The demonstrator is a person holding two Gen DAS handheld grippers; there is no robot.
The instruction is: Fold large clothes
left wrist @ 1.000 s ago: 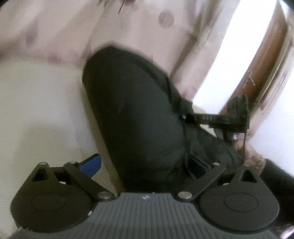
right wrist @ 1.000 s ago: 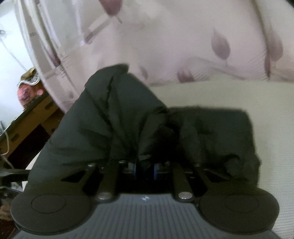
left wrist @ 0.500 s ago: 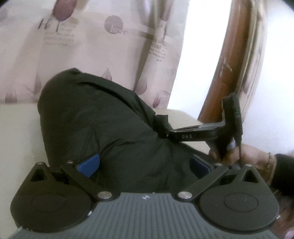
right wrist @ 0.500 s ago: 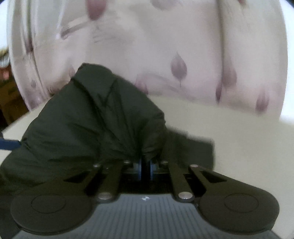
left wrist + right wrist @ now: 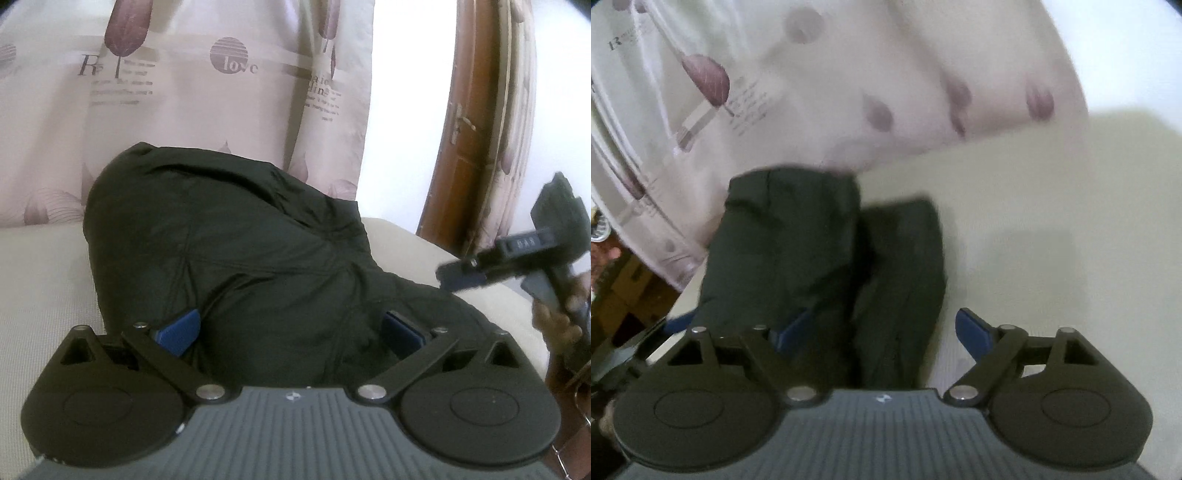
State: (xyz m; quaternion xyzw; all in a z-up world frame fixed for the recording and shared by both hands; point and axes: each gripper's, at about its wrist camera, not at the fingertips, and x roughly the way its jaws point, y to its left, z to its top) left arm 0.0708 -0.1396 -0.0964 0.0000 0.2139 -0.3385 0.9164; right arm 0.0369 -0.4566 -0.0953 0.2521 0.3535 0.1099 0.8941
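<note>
Nearest to us in the left wrist view, our left gripper (image 5: 291, 330) has its blue-padded fingers (image 5: 179, 330) spread wide, with the bulky black padded garment (image 5: 229, 254) bunched up between them; the cloth fills the gap and hides the pad faces, so we cannot tell whether the pads press on it or only flank it. In the right wrist view our right gripper (image 5: 882, 330) stands wide apart; its jaws have just been opening, and the black garment (image 5: 820, 266) lies loosely between them, against the left pad, while the right blue pad (image 5: 973, 332) is clear of the cloth over the bare surface. We hold nothing with it.

The garment sits heaped in folds on the cream fabric-covered surface (image 5: 40, 280), near its far edge. Off to the right in the left wrist view we see the right gripper (image 5: 458, 277) in a hand (image 5: 557, 317), apart from the cloth. Behind everything hangs the pale pink curtain printed with mauve leaves and lettering (image 5: 184, 92), and right of it a brown wooden door (image 5: 454, 147).
</note>
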